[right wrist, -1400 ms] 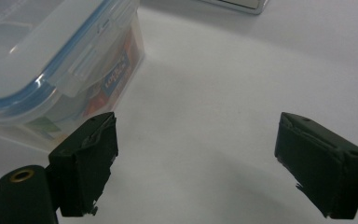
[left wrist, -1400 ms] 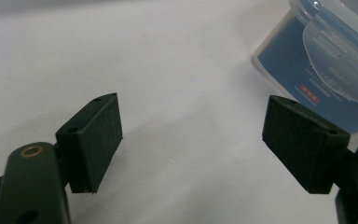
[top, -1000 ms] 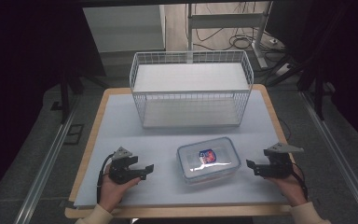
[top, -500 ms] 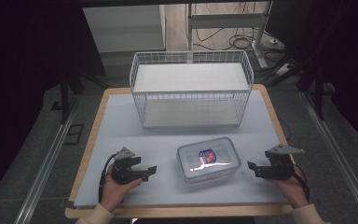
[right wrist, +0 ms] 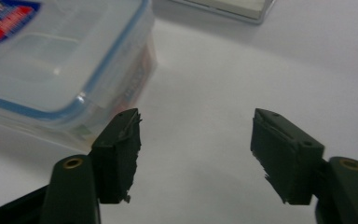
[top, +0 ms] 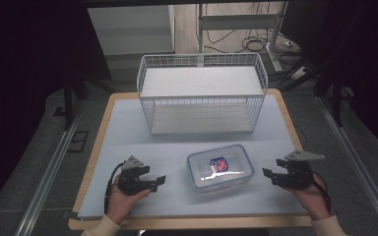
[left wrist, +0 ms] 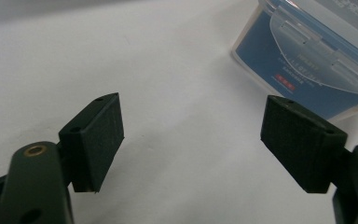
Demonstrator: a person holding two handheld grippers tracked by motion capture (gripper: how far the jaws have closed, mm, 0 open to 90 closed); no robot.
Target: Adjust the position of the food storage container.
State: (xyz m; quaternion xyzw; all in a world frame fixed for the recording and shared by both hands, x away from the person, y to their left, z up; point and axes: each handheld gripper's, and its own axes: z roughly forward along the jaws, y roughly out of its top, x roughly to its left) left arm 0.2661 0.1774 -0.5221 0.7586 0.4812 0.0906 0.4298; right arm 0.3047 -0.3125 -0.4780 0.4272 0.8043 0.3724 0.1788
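Note:
A clear plastic food container (top: pixel 220 168) with a blue-rimmed snap lid and a red and blue label lies on the table's near middle. My left gripper (top: pixel 161 180) rests low on the table to its left, jaws wide open and empty, pointing toward it. In the left gripper view the container (left wrist: pixel 317 56) sits at the upper right, beyond the open gripper (left wrist: pixel 191 135). My right gripper (top: pixel 267 173) stands open just right of the container. In the right gripper view the container (right wrist: pixel 51 60) lies at the upper left, close to the left fingertip (right wrist: pixel 121 144) of the open gripper (right wrist: pixel 196 149).
A white wire basket (top: pixel 202 101) stands at the back middle of the pale blue mat (top: pixel 128 137), its front wall facing me. The table's wooden edge (top: pixel 192 223) runs along the front. A dark floor with rails and cables surrounds the table.
Both grippers have shifted slightly; the right one dropped a little lower and nearer the front edge. The container has not moved.

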